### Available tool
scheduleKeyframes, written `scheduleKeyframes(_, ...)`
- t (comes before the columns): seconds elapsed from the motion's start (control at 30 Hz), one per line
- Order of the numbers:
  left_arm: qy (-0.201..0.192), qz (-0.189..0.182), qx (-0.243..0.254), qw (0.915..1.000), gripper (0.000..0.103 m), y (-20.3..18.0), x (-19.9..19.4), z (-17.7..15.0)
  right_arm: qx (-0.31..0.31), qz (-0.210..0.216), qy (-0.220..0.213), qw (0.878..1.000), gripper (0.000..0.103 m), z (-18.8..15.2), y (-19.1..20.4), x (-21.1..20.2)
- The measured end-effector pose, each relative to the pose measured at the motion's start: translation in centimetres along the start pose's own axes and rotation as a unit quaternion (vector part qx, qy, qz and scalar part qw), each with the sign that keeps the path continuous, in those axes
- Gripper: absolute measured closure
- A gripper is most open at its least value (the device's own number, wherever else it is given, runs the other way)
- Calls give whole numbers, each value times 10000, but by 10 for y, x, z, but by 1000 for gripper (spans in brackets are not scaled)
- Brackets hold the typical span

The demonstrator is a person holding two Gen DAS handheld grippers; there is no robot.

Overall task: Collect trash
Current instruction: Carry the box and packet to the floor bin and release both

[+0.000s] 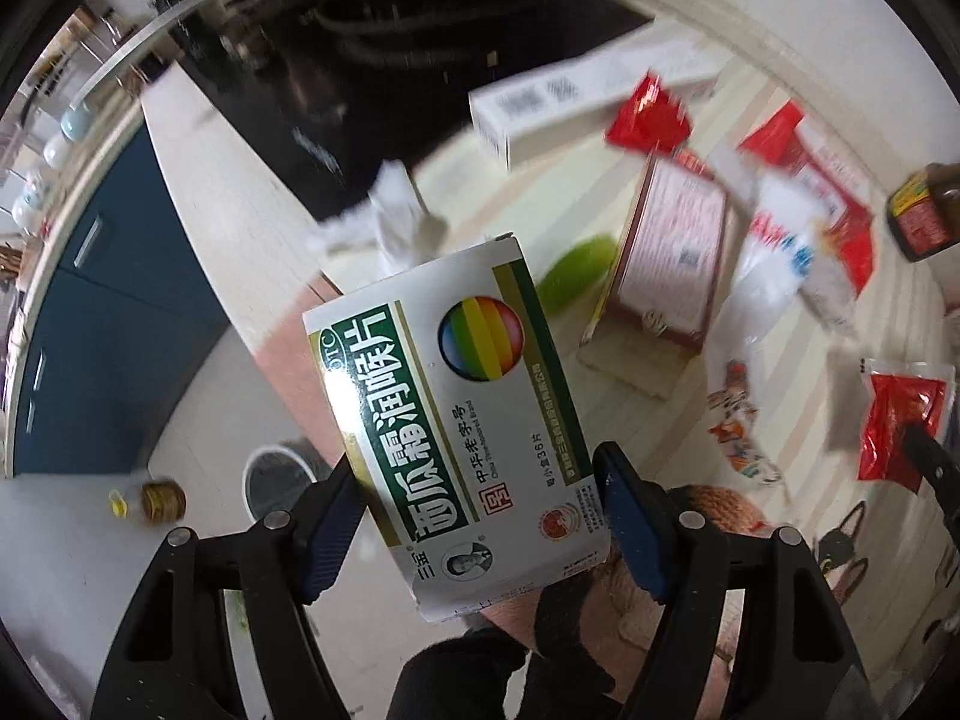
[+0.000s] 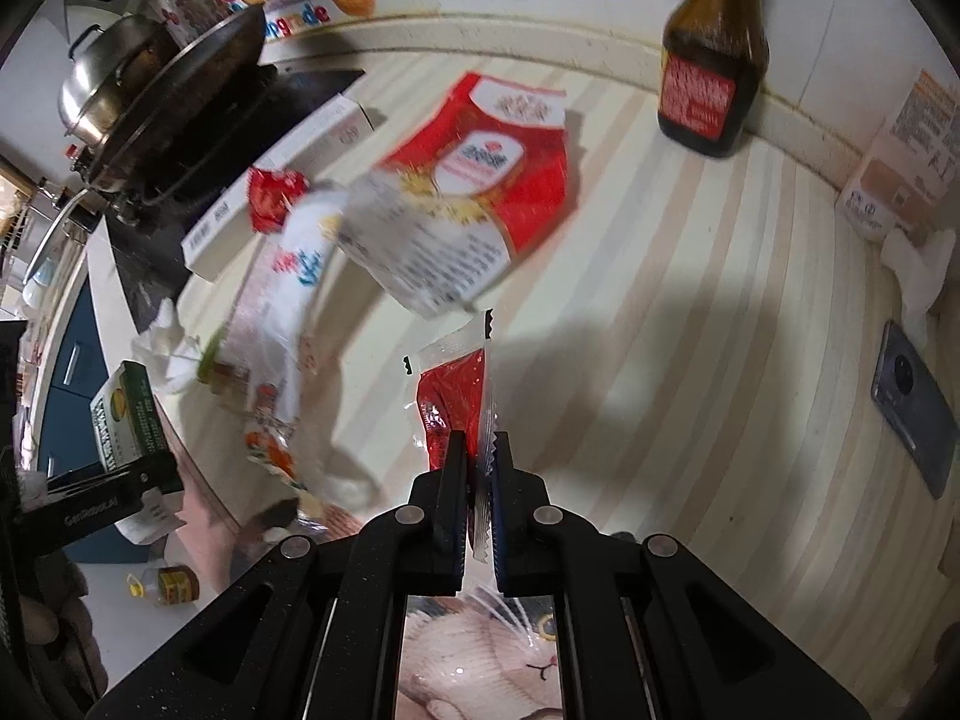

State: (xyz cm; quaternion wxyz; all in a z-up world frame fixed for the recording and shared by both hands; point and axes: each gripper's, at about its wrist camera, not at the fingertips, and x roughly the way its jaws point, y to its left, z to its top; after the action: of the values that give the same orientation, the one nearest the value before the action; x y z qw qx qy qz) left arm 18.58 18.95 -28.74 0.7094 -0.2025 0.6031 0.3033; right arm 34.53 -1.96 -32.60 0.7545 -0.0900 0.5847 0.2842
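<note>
My left gripper is shut on a white and green medicine box with a rainbow circle, held above the counter's left edge. The box also shows in the right wrist view. My right gripper is shut on a red sauce sachet, held upright above the counter; the sachet also shows in the left wrist view. More trash lies on the striped counter: a red and white bag, a long white box, a small red wrapper, a clear plastic bag, crumpled tissue.
A brown sauce bottle stands at the counter's back. A phone lies at the right, next to tissue and a carton. A wok sits on the black stove at the left. A white bin and a jar stand on the floor.
</note>
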Motion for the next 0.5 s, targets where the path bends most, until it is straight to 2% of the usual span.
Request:
scheduleKeyframes(0.27, -543, -621, -275, 9962, 32, 48, -44, -13, -350, 21, -572, 9977, 97, 13, 49, -58)
scheduleKeyframes(0.37, -673, -890, -464, 9927, 32, 79, -57, -18, -475, 127, -736, 9961, 97, 9, 81, -79)
scheduleKeyframes(0.5, -812, -1202, -959, 9848, 32, 151, -66, -42, -793, 406, -765, 9931, 98, -6, 142, -93)
